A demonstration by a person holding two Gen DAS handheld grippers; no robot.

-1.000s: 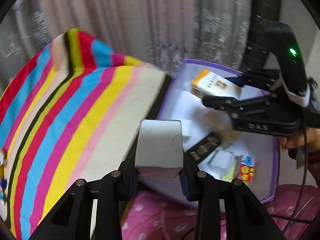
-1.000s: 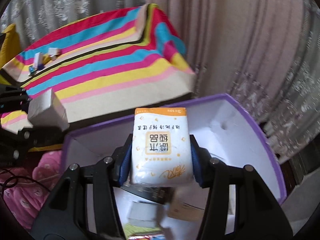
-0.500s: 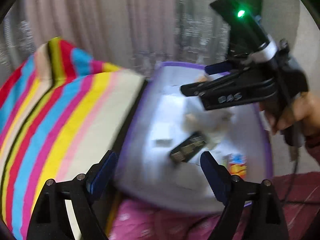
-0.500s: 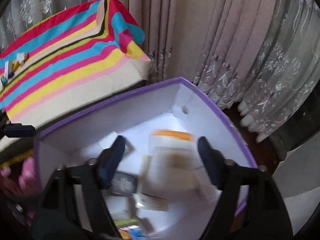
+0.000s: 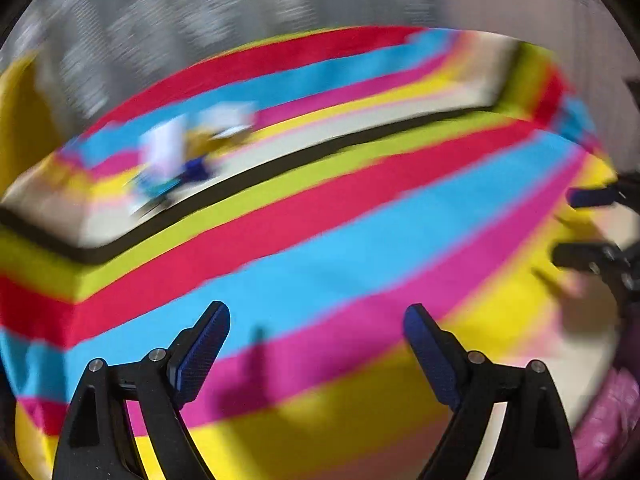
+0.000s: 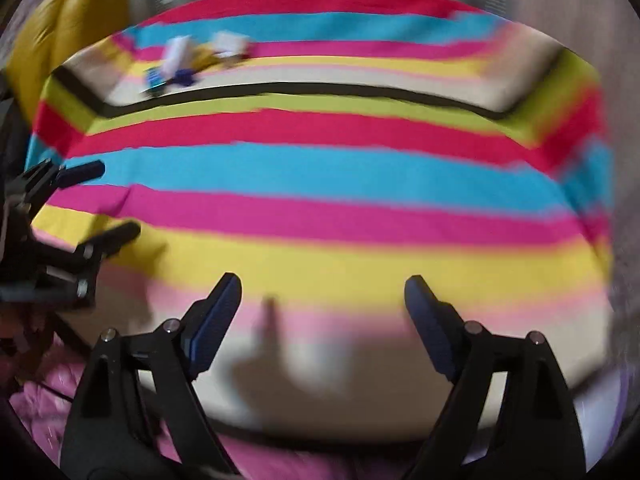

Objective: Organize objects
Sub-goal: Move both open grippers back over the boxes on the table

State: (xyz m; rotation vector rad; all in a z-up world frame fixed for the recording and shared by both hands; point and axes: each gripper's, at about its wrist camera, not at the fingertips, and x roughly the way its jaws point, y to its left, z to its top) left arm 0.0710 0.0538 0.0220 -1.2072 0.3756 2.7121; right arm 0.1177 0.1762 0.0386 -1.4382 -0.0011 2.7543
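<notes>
Both views are blurred by motion. My left gripper [image 5: 316, 320] is open and empty above the striped cloth [image 5: 320, 220]. My right gripper [image 6: 322, 292] is open and empty above the same cloth [image 6: 320, 176]. A small cluster of objects [image 5: 188, 152], white, yellow and blue, lies far back left on the cloth; it also shows in the right wrist view [image 6: 192, 60]. The right gripper's fingers [image 5: 588, 256] show at the right edge of the left wrist view. The left gripper's fingers [image 6: 88, 200] show at the left edge of the right wrist view. The purple box is out of view.
Grey curtains [image 5: 200, 20] hang behind the cloth-covered surface. A yellow cushion [image 6: 72, 20] sits at the back left. Pink fabric [image 6: 80, 392] lies below the cloth's near edge.
Both grippers opened and dropped the grey box and the tissue pack into the purple box. Both then swung left, so the striped cloth now fills both views.
</notes>
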